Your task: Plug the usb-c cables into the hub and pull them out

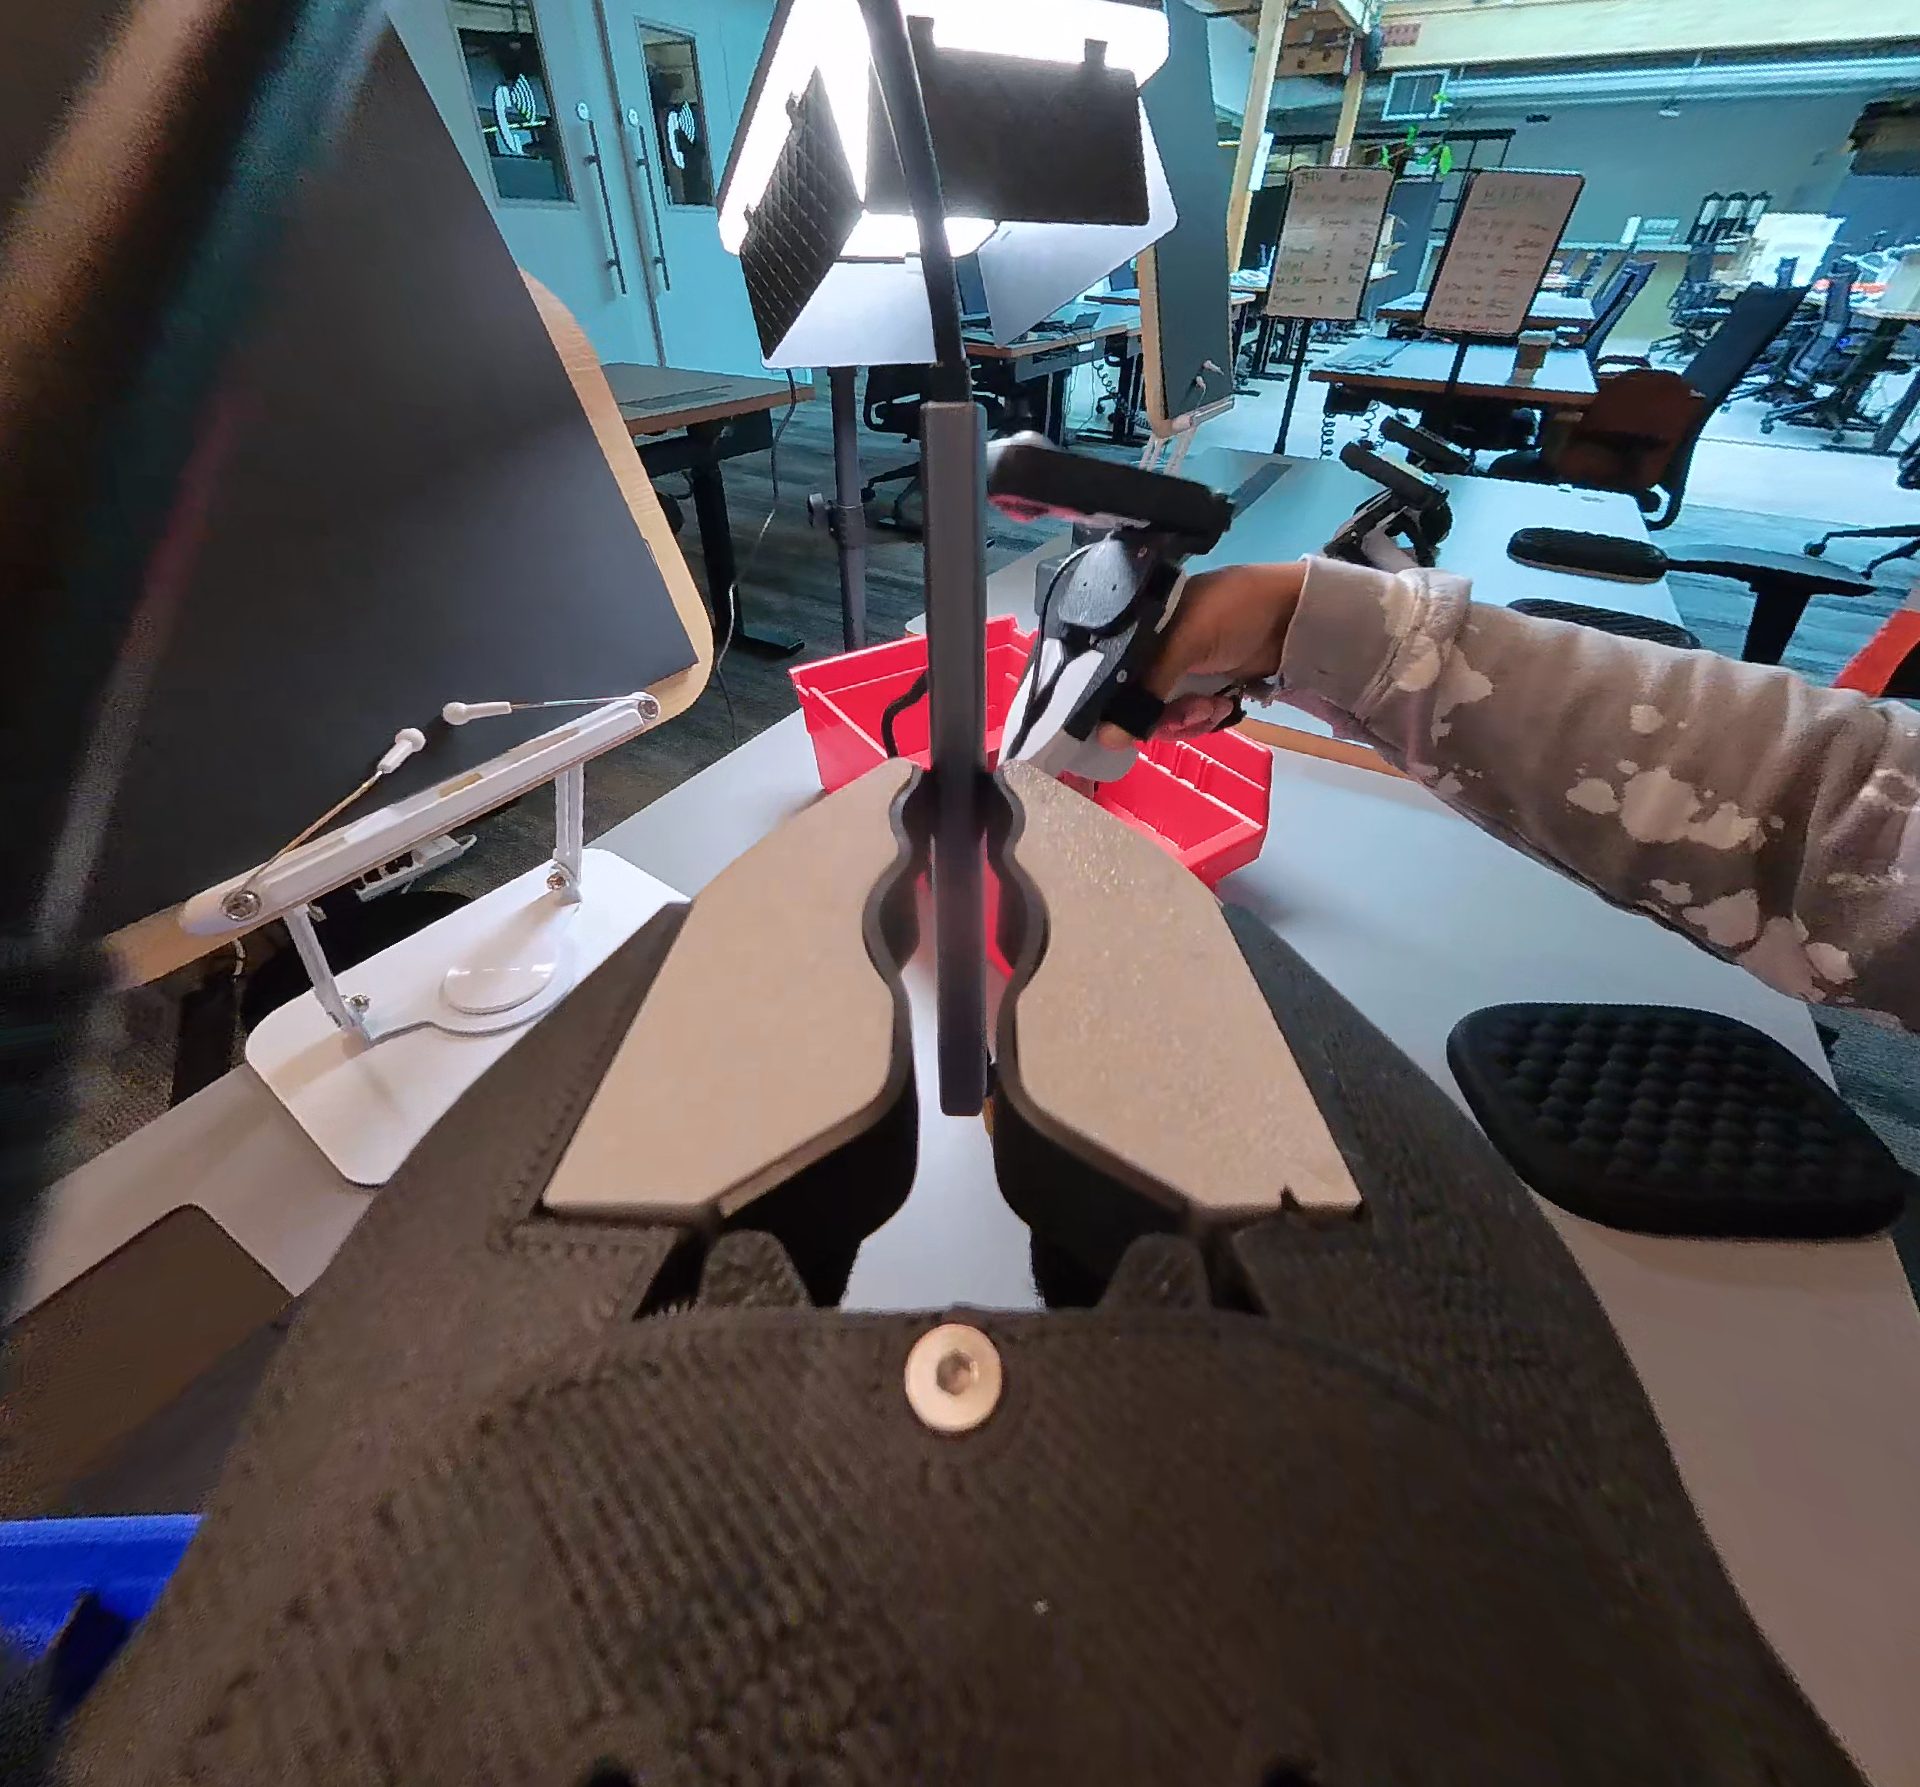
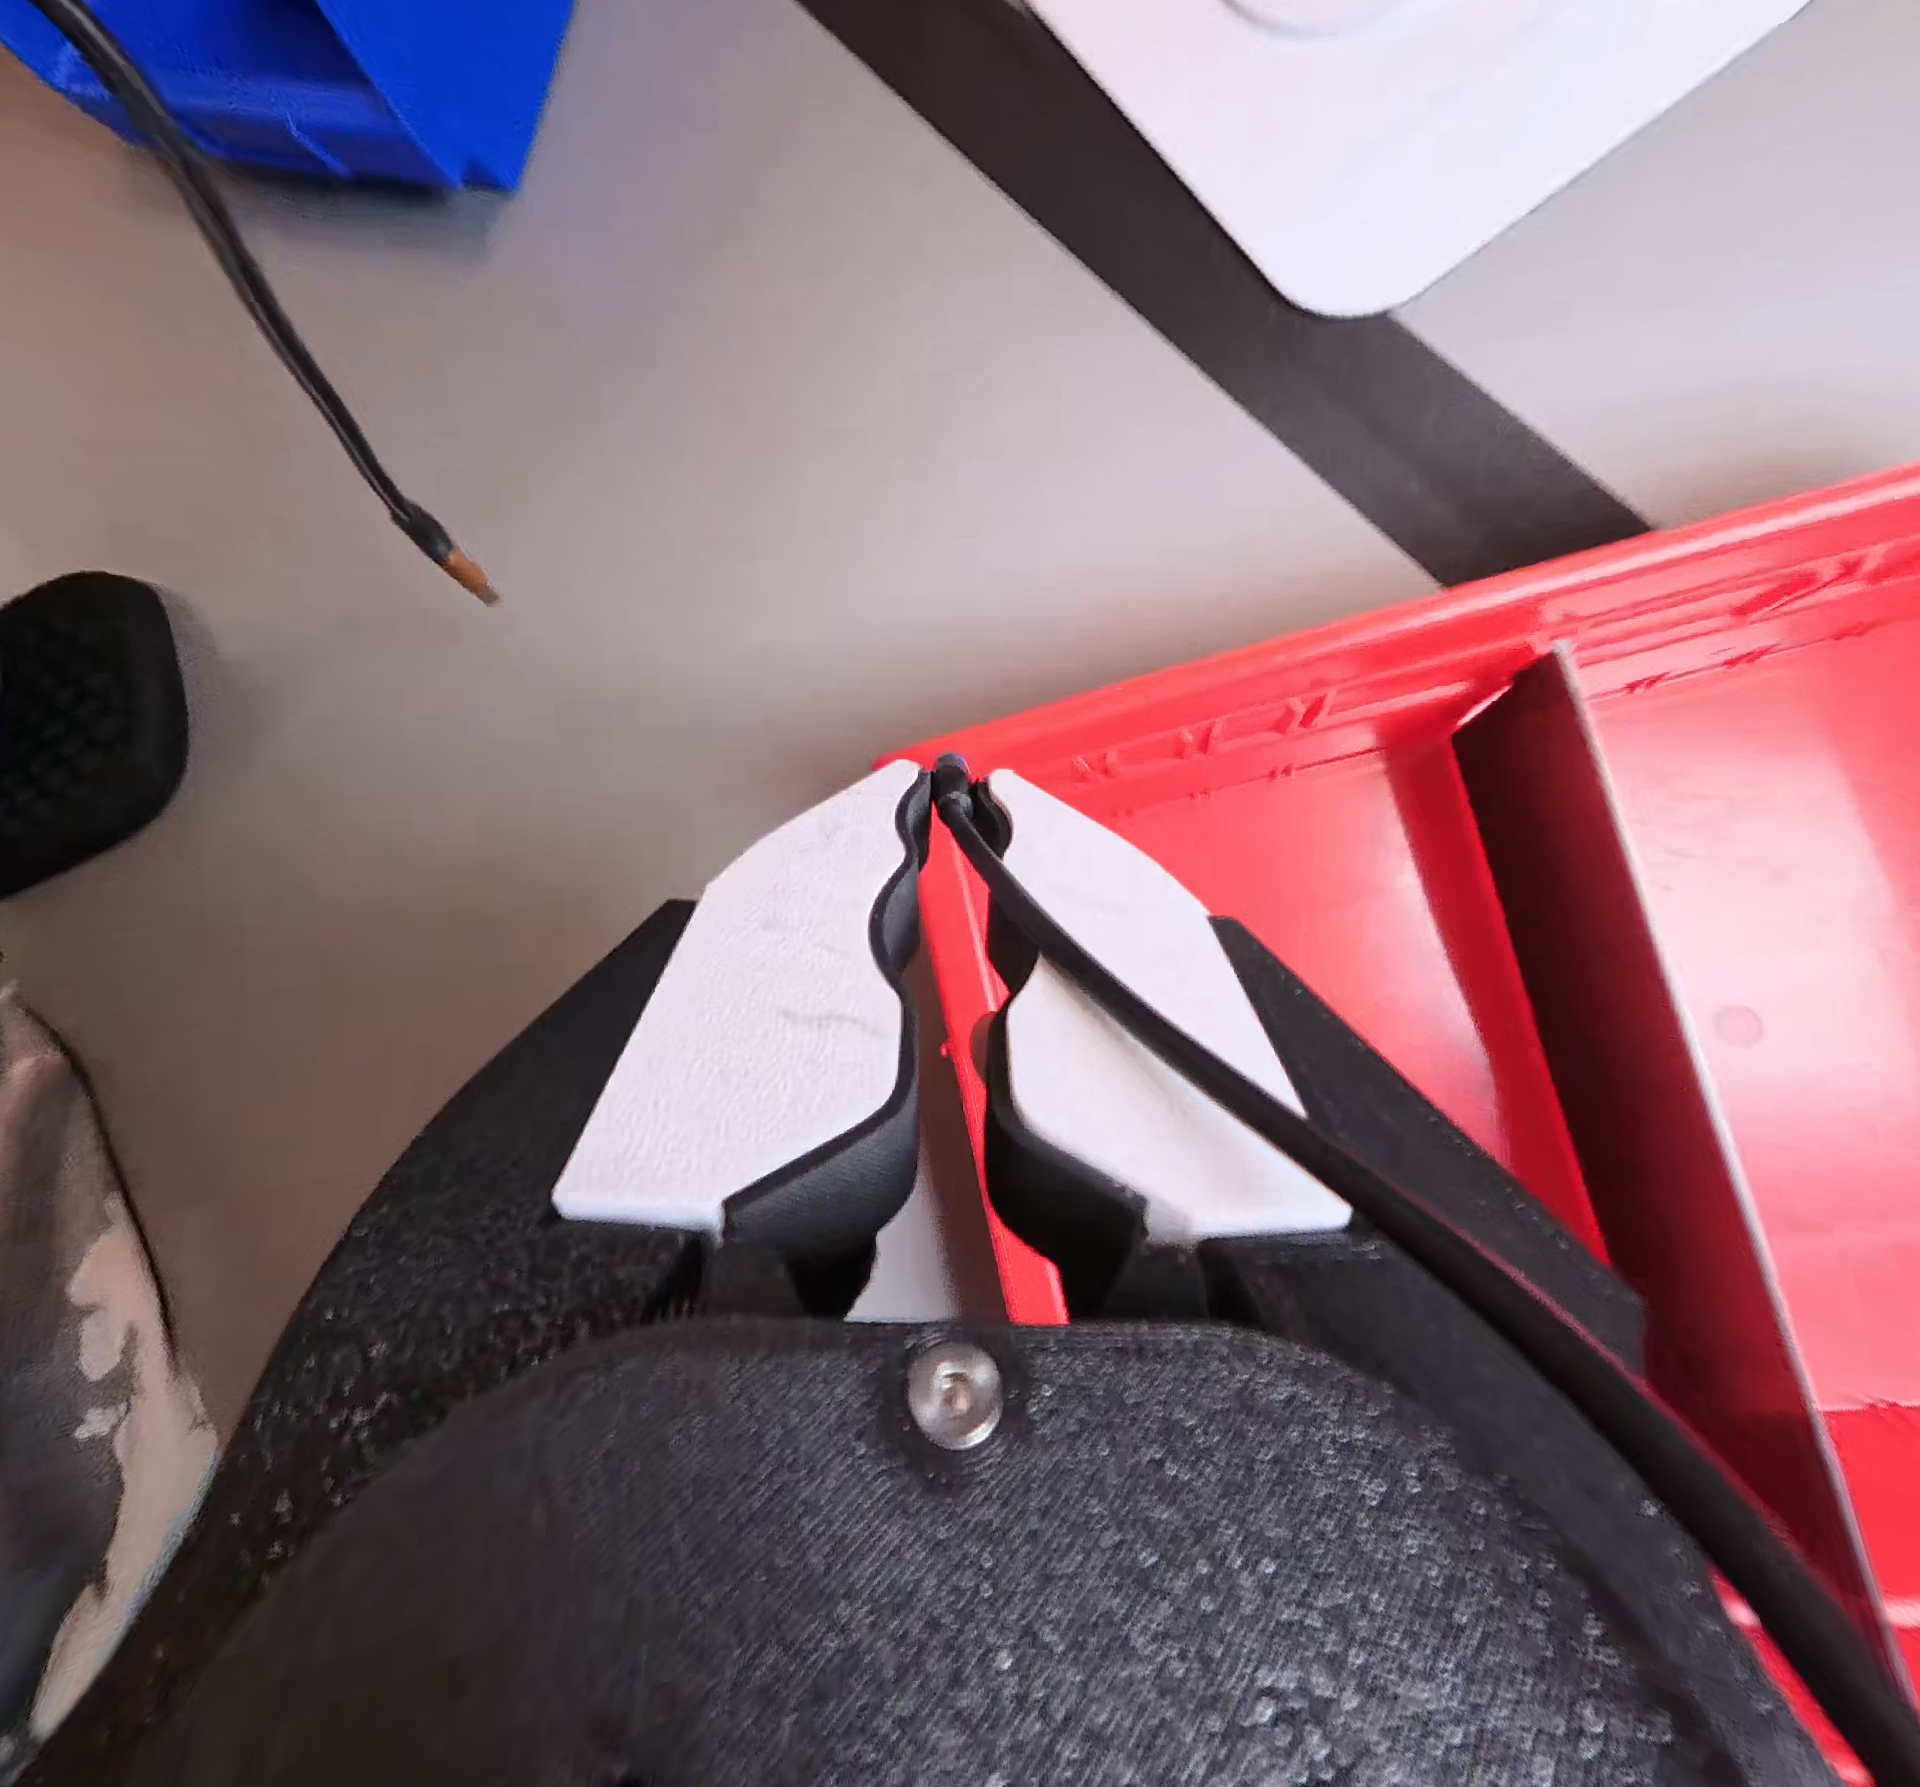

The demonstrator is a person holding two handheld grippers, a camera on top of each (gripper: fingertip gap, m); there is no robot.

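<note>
My left tool (image 1: 951, 802) pinches the slim, stiff, light grey metal hub (image 1: 954, 657) upright above the worktop (image 1: 1455, 906). My right tool (image 2: 948, 787) nips the thin, limp black usb-c cable (image 2: 1143, 999) near its plug, over the red plastic bin (image 2: 1714, 906). I'd grip the rigid plug shell; the cord would likely flop.

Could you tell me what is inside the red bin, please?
The red bin shows a divider and bare compartments; the right gripper, holding a black cable, covers its near corner.
</note>
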